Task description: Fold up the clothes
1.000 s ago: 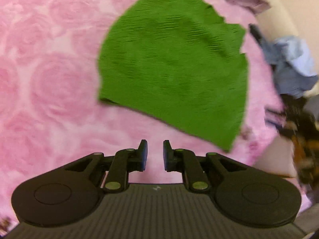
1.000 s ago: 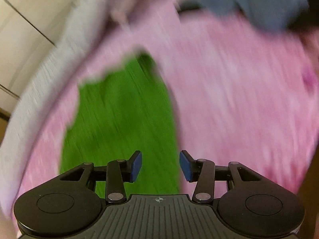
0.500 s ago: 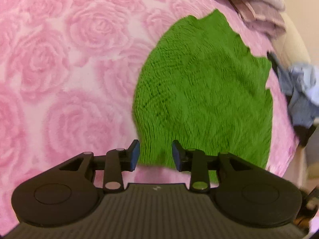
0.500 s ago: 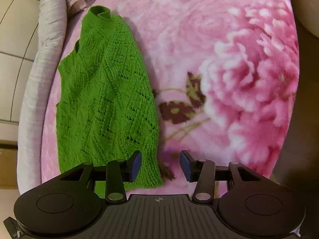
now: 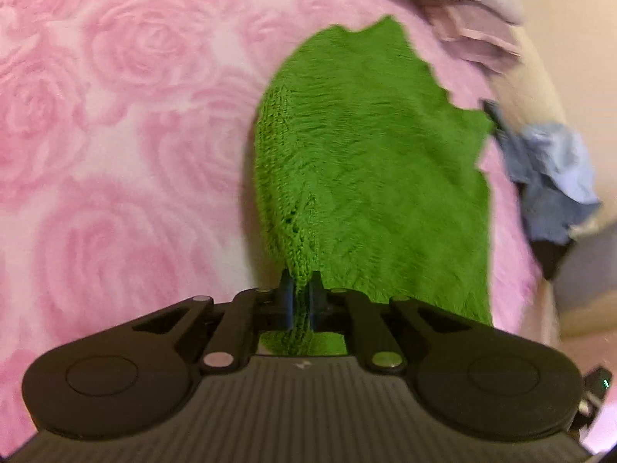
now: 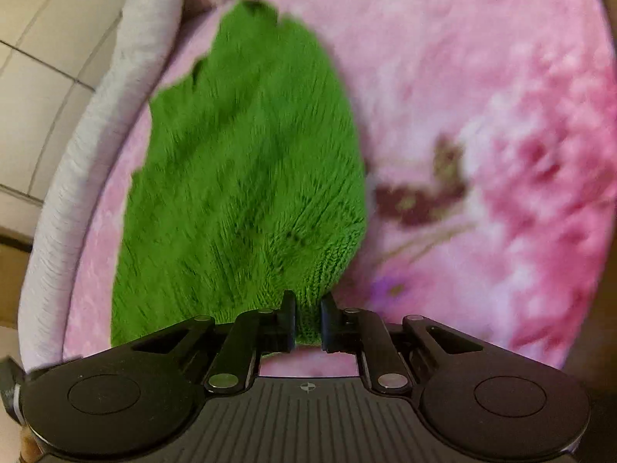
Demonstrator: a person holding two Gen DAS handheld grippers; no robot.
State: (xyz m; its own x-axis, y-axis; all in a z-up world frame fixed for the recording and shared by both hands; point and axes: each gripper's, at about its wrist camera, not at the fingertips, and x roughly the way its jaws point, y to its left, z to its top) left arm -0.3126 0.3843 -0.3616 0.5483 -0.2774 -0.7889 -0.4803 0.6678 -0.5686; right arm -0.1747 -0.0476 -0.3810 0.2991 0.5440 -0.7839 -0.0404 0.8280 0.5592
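Note:
A green knitted top (image 5: 378, 162) lies spread on a pink rose-patterned blanket (image 5: 115, 135). My left gripper (image 5: 300, 281) is shut on the top's near left corner, and the knit bunches up between its pads. In the right wrist view the same top (image 6: 246, 162) runs away from me. My right gripper (image 6: 308, 301) is closing on its near right corner, with green knit filling the gap between the pads. The far edge with the neckline lies flat on the blanket.
A crumpled blue garment (image 5: 555, 177) lies at the blanket's right edge. Folded mauve cloth (image 5: 474, 34) sits beyond the top. A pale grey bedding roll (image 6: 96, 115) borders the blanket (image 6: 482, 96) on the left, with a tiled surface (image 6: 38, 58) behind it.
Both grippers came down onto the top's near edge and went from open to closed on its two near corners. The fabric now lifts and bunches at each grip.

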